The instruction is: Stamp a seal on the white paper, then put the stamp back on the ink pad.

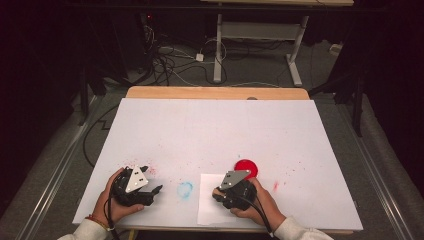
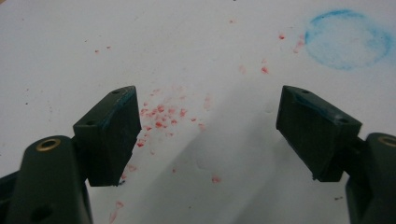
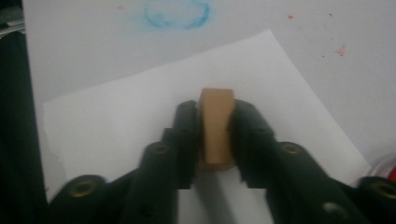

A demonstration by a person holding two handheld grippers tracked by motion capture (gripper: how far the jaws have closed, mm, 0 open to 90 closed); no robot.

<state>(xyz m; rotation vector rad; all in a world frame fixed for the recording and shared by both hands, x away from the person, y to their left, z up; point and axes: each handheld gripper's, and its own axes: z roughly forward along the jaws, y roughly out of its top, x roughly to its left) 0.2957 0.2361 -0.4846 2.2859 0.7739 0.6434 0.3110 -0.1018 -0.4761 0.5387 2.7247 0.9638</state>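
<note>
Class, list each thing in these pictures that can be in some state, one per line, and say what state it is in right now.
Left hand-held gripper: open, jaws wide apart, holding nothing, over the mat.
Right hand-held gripper: shut on the wooden block.
Wooden block: clamped between the jaws, above the paper.
Sheet of paper: flat on the mat, unmarked.
Red round thing: resting on the mat, beside the paper.
White mat: speckled red, one blue ring.
</note>
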